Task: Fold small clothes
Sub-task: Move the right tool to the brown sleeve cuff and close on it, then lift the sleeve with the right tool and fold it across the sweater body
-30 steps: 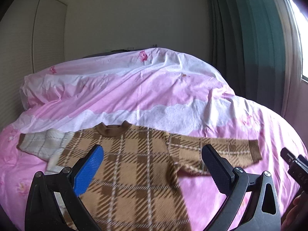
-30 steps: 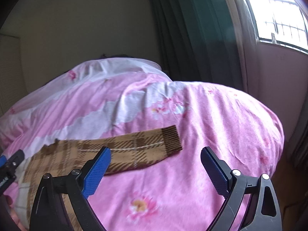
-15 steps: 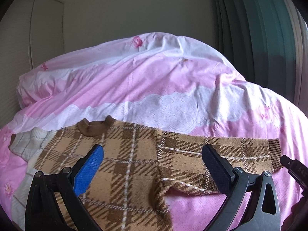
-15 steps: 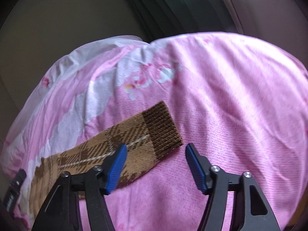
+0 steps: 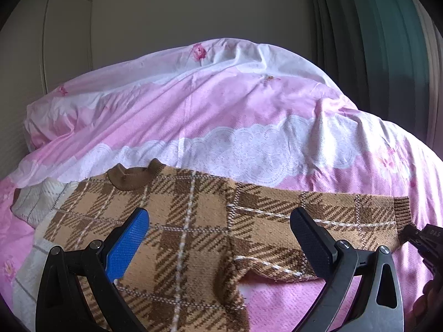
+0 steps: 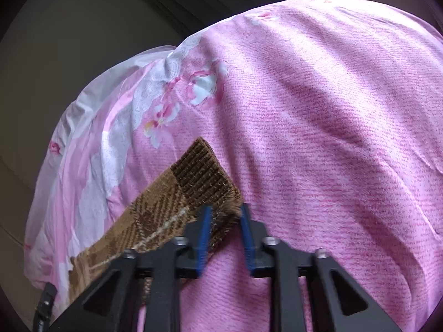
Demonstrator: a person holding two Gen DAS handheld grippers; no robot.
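A brown plaid knit sweater (image 5: 180, 221) lies flat on a bed under a pink floral duvet (image 5: 221, 116), its dark ribbed collar (image 5: 130, 178) toward the far side and one sleeve (image 5: 318, 215) stretched out to the right. A paler checked garment (image 5: 36, 202) shows from under the sweater's left edge.

The left claw (image 5: 218, 238) hovers over the sweater's body with its jaws spread wide — the blue pad (image 5: 126, 244) sits over the chest area, the dark pad over the base of the sleeve, and neither presses on the knit.

The right claw (image 6: 224, 221) has come together on the near corner of the sleeve's dark ribbed cuff (image 6: 205, 174); the fuzzy edge of the cuff is pinched between its blue pads (image 6: 205, 229), with the rest of the cuff lying on the duvet just beyond. In the left wrist view the tip of this claw (image 5: 415, 235) shows at the right edge, touching the cuff end of the sleeve.

Behind the bed stand a plain wall and, to the right, a dark green curtain (image 5: 387, 41).
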